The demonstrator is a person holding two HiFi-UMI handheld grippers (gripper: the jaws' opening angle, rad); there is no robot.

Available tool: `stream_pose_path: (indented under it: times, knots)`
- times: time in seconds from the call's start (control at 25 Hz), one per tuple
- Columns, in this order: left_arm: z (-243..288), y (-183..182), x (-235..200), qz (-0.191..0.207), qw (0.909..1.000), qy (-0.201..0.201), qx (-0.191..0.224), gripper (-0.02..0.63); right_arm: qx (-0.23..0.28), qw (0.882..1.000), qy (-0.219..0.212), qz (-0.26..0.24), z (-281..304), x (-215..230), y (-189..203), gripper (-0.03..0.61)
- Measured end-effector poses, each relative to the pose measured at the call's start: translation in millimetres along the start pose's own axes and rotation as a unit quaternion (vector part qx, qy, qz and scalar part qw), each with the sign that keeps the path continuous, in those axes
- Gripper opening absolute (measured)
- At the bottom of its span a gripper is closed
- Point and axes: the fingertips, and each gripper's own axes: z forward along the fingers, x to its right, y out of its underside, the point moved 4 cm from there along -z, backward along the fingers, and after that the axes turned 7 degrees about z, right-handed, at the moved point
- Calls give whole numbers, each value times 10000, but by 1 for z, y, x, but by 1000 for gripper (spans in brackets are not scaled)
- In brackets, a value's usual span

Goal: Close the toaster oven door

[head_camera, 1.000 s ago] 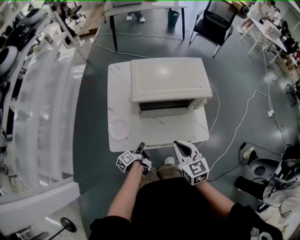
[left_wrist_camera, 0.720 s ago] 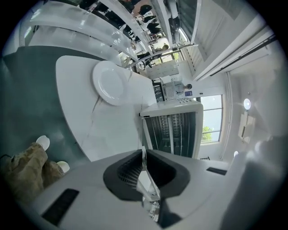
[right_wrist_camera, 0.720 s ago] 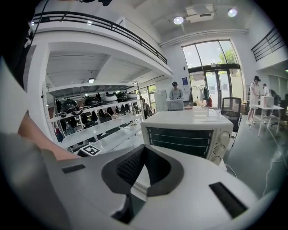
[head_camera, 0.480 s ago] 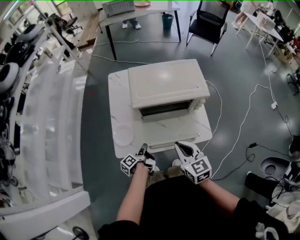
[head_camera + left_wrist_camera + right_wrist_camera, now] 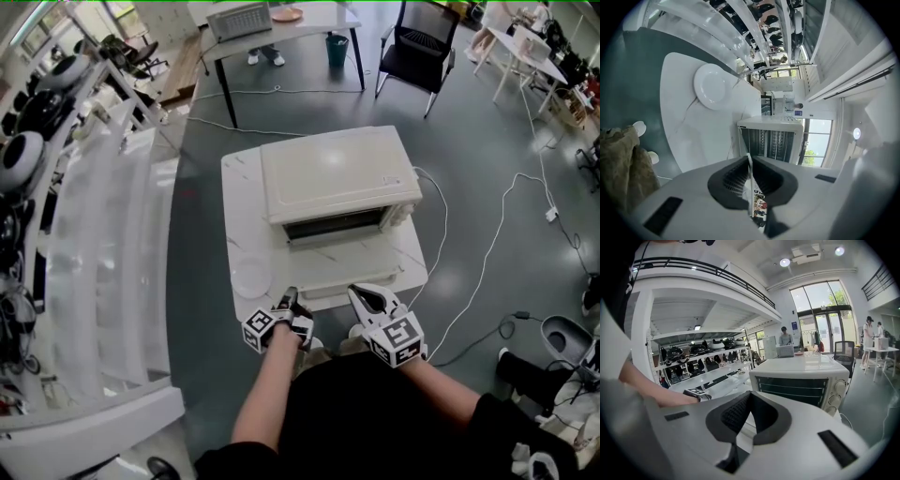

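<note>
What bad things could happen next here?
The white plate sits near the front edge of the table, close to the left hand-held gripper; a careless swing might knock it off. A cable trails from beside the toaster oven onto the floor, so a step might snag it.

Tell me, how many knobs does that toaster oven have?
3, stacked on the toaster oven, right of its door: top knob, middle knob, and bottom knob just above the right gripper. None looks hidden.
</note>
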Motion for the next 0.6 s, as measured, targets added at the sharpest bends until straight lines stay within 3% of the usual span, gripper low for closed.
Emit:
stream_pose_path:
  times: [0.2,0.6]
  knots:
    - [2,-4,7,103,9999,-18,38,41,47,9995,7,-311,6,-3,-4,21]
    - [13,-11,35,-250,9992,217,238,52,110,9995,4,-299,16,9,-15,20]
